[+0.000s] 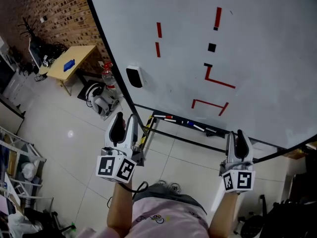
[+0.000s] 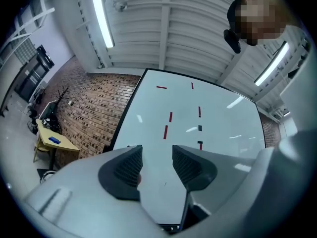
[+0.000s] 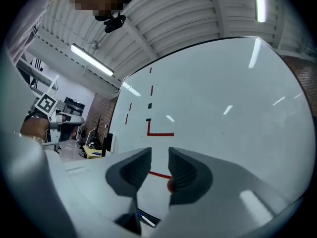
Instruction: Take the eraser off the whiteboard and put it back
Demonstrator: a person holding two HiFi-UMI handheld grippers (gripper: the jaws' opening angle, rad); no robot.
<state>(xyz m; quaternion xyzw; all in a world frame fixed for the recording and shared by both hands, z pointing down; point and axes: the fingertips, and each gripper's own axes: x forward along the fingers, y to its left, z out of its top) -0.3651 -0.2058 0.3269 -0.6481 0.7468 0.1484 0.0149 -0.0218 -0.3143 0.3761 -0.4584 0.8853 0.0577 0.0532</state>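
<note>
A black-and-white eraser [image 1: 134,77] clings to the left edge of the big whiteboard [image 1: 267,58]; in the right gripper view the eraser [image 3: 108,142] shows small, far left of the jaws. My left gripper [image 1: 124,119] is held below and slightly left of the eraser, apart from it. Its jaws stand apart with nothing between them, and in its own view the left gripper [image 2: 157,155] faces the board. My right gripper [image 1: 238,135] is under the board's lower right part. In its own view the right gripper [image 3: 159,157] shows a narrow empty gap.
The board carries red strokes [image 1: 218,82] and small black squares [image 1: 212,47]. A marker tray [image 1: 188,124] with several markers runs below it. A yellow table [image 1: 74,61], water bottles [image 1: 108,76] and a brick wall [image 1: 54,14] lie to the left.
</note>
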